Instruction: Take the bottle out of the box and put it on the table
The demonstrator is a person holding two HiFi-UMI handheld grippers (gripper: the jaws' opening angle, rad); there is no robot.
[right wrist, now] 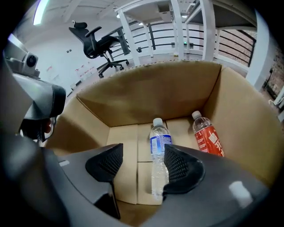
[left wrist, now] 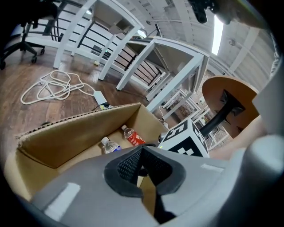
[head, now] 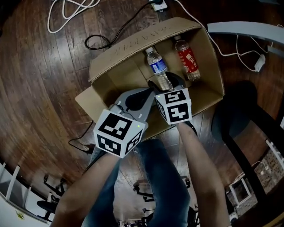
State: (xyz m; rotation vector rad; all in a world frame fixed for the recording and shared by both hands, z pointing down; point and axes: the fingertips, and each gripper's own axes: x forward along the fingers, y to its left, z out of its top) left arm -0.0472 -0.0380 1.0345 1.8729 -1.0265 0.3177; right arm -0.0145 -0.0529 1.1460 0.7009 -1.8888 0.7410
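An open cardboard box (head: 133, 42) stands on the wooden floor. Two bottles lie on its bottom: a clear one with a blue label (head: 158, 67) and, to its right, a red-label one (head: 187, 60). My right gripper (head: 166, 84) hangs inside the box, open, just above the blue-label bottle (right wrist: 159, 150). That bottle lies close to the right pad (right wrist: 182, 166) and nothing is pressed. The red-label bottle (right wrist: 207, 135) rests by the box's right wall (right wrist: 248, 128). My left gripper (left wrist: 142, 155) is shut and empty over the box's near edge, beside the right gripper's marker cube (left wrist: 184, 139).
White and black cables (head: 66, 13) and a power adapter (head: 259, 62) lie on the floor behind and right of the box. A white table frame (head: 244, 29) and a dark chair base (head: 239, 119) stand to the right. The person's legs (head: 155, 177) are just in front.
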